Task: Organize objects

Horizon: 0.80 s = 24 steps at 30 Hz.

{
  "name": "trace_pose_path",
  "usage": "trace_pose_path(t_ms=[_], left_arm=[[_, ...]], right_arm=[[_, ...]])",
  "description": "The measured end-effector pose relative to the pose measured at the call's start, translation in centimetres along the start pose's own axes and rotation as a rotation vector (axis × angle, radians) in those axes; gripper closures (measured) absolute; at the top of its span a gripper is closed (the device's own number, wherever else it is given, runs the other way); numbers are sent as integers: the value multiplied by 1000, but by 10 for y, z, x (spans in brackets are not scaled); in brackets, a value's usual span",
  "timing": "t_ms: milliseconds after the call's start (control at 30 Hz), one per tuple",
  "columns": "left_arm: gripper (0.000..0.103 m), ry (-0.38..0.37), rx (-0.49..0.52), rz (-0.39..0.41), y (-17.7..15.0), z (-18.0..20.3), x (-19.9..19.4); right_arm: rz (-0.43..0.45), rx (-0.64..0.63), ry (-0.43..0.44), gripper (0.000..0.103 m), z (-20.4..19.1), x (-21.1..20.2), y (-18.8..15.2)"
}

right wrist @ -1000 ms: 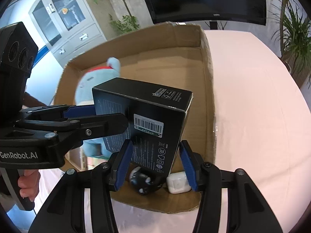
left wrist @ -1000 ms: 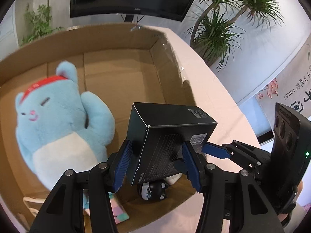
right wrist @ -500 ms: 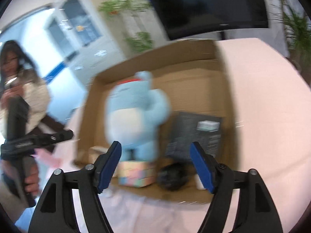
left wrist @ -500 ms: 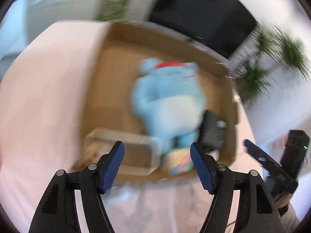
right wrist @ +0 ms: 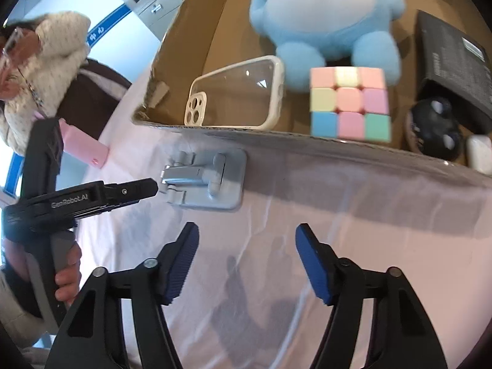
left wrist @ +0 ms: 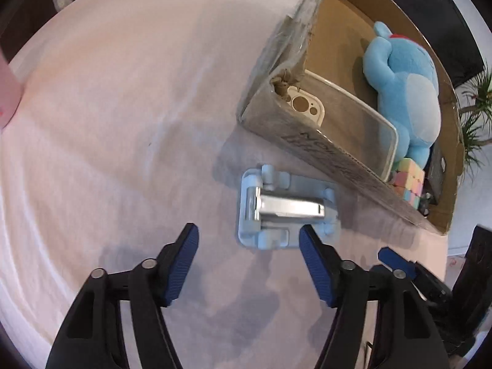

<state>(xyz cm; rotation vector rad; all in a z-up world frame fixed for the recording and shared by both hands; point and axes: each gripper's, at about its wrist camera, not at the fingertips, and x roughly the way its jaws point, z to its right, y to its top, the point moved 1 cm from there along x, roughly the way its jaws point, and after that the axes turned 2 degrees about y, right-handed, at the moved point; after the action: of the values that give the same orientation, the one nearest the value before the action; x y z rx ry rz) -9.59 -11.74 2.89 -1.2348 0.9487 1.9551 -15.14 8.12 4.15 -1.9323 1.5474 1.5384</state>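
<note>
The plush [right wrist: 326,15] is cropped at the head by the right wrist view's top edge. The black box [left wrist: 436,172] is largely hidden behind the cube [left wrist: 407,181] in the left wrist view. The earbud case [right wrist: 479,153] is cut off at the right edge.

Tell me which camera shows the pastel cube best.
The right wrist view: the cube faces the camera, one full nine-square face clear in the box. The left wrist view shows it small, near the frame edge, partly behind the box wall.

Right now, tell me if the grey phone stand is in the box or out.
Out: the phone stand lies flat on the tablecloth, just outside the cardboard box.
</note>
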Motion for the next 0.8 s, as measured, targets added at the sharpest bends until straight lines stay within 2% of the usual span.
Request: trace_pose_path(t_ms=[33,100,167,300,400,433,533,667,800], left_arm=[[53,3,3,-5,0,0,5],[70,3,27,-18,-1,2,14],[78,-5,57,-16,-4,6,19],[78,-27,61,-14,-8,6,22],[78,-22,78,-21,-15,8,22],[78,-30,85,-30,-18,11,23],[79,-51,129,-65,-41,23,23],[79,-78,199,-125,-90,47,21],[79,-123,288,-193,-122,71,24]], right_arm=[[7,-5,-1,45,0,3,4],[15,-19,-6,51,-4,16,11],[11,-33,-22,58,-7,33,20],[-33,-103,-33,65,-19,55,22],[-43,-139,-49,67,-24,54,17],[-43,-131,-46,71,-20,52,15],[-57,-126,-51,72,-10,40,3],[-92,-117,-64,72,8,7,-37],[-112,-97,-90,71,25,-31,-82]])
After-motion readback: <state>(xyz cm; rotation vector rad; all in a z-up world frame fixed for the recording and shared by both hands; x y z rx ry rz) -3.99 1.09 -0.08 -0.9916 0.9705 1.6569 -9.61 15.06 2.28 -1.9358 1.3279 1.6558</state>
